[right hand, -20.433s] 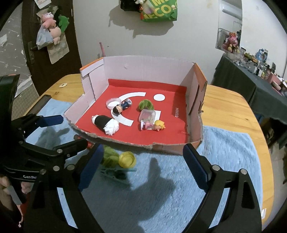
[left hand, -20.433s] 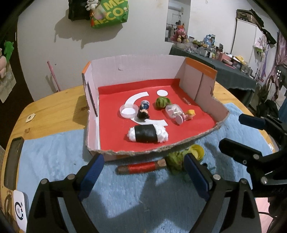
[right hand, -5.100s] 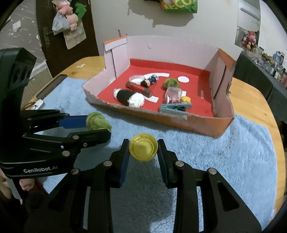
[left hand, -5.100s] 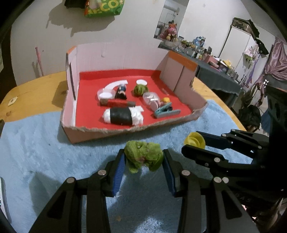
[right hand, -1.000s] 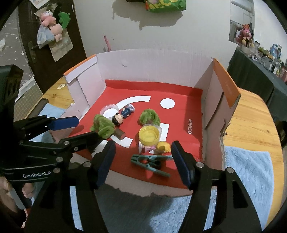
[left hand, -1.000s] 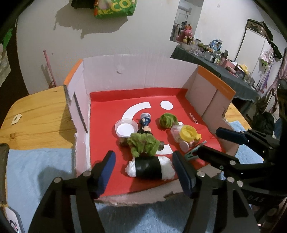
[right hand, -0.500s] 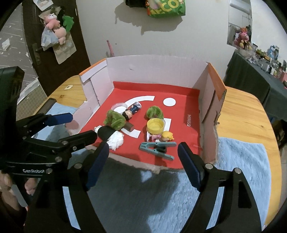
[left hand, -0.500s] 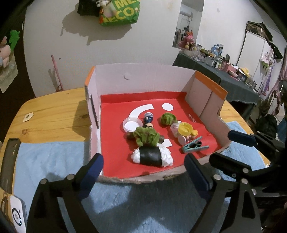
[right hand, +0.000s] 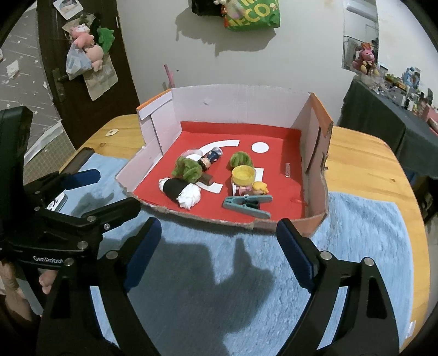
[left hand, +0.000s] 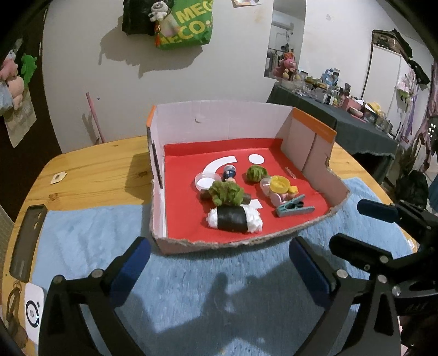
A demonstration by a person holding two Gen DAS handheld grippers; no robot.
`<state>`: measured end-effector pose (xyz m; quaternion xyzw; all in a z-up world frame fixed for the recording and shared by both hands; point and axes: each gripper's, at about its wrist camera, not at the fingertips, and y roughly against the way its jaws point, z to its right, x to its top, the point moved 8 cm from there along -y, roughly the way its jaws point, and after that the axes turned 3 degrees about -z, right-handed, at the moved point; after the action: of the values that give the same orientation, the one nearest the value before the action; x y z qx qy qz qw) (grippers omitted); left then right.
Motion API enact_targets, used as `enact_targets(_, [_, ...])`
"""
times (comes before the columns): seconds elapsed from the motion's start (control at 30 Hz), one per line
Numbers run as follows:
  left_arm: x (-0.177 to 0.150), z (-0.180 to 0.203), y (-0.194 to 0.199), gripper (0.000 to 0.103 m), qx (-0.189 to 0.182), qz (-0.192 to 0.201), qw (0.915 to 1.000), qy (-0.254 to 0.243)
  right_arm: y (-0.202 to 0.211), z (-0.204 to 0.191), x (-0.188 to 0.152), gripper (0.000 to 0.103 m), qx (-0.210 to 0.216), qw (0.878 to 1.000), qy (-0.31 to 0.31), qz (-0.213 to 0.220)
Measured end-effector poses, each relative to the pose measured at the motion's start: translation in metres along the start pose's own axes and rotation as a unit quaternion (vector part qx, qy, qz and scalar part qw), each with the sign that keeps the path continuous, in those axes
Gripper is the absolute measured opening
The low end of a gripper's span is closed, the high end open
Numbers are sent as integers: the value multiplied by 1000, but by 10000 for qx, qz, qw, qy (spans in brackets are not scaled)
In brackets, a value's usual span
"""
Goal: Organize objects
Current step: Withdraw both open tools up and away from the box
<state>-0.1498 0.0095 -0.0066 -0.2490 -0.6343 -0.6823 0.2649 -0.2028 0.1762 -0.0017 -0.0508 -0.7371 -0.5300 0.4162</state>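
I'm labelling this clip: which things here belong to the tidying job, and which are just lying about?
Part of the job:
- cardboard box
- green leafy toy
- yellow cap
- sushi roll toy
- teal clothespin
- small figure

Just lying about:
- blue mat
- phone
- green bag on the wall

Right claw (right hand: 219, 241) agape over blue mat (right hand: 356, 246), toys inside red-floored cardboard box (right hand: 314, 153).

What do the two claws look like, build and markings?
Both match: the left claw and right claw have black angular plastic frames with silver screw heads, and two long fingers faced with dark blue pads. White "GenRobot" lettering marks the left claw's body.
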Motion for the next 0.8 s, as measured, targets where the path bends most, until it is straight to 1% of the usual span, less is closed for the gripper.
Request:
enact_targets(0.07, [-5,0,2,103,-14,-7,10000,5,3,-1,-3,87,-29,10000,-5,25])
enact_targets(0.13, [-10,0,2,103,-51,-35,10000,25,5,-2,-7,91,-74,10000,-16,41])
enact_targets(0.2, [-14,-2,3,103,-56,-58,10000,41,6,-2,-11,92,-101,9999,-38,44])
enact_targets(0.43, [-30,-5,4,103,50,-99,9999,54,6,-4,-26,92,-157,9998,-101,45])
enact_targets(0.57, [-39,-4,3,103,71,-141,9999,50,4,-6,-35,92,-165,9998,-91,-8])
enact_targets(0.8, [-53,-7,-3,103,213,-241,9995,47,-7,-4,-53,92,-163,9996,-164,-136])
